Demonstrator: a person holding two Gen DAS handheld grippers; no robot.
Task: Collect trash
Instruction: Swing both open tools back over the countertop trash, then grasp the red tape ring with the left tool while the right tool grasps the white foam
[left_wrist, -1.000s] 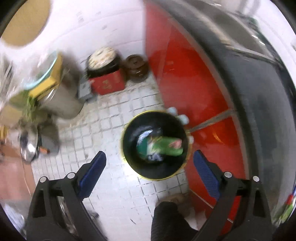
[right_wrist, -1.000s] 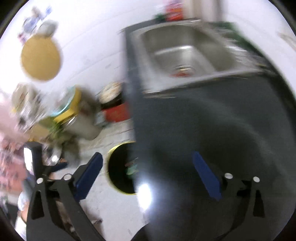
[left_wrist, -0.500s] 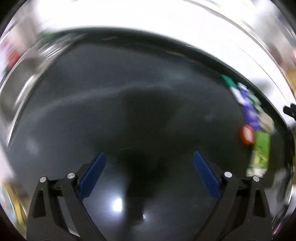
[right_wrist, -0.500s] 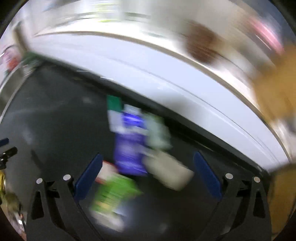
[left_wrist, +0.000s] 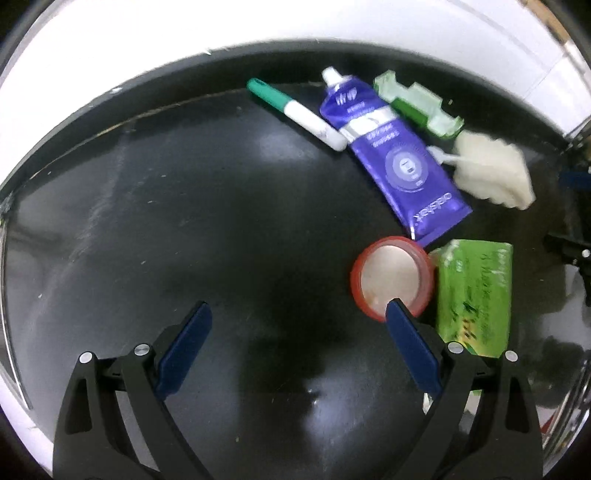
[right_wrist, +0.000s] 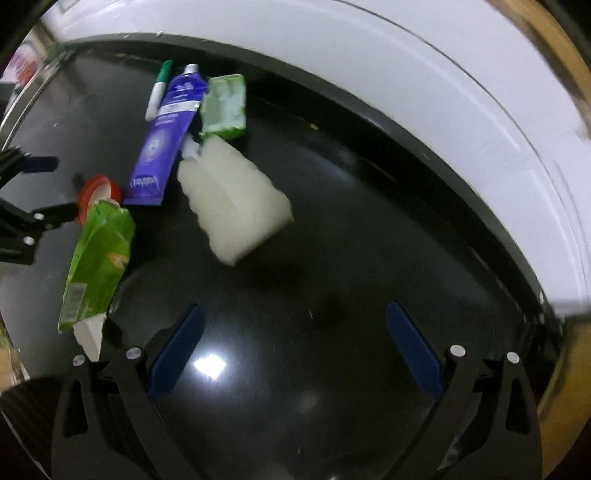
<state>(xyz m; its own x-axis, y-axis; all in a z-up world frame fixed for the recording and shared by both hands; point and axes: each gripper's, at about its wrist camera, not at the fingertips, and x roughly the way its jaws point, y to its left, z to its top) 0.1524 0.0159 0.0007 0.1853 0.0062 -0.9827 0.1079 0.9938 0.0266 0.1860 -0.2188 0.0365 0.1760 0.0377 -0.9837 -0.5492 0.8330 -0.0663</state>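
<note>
Left gripper (left_wrist: 295, 314) spread wide and empty above the glossy black worktop (left_wrist: 184, 221), its right blue pad (left_wrist: 410, 343) overlapping the near rim of the round red-rimmed lid (left_wrist: 392, 281). Right gripper (right_wrist: 293, 332) likewise wide and empty over bare worktop. Trash clustered toward the worktop's far edge: flattened green carton (left_wrist: 474, 299) touching the lid's right side; purple squeeze tube (left_wrist: 391, 155) just beyond, nozzle toward the far edge; green-capped white marker (left_wrist: 295, 110) lying along the tube's left; pale green plastic tray (left_wrist: 417, 105) on the tube's right; cream fluffy sponge (right_wrist: 232, 199) just beside the tube's lower half.
</note>
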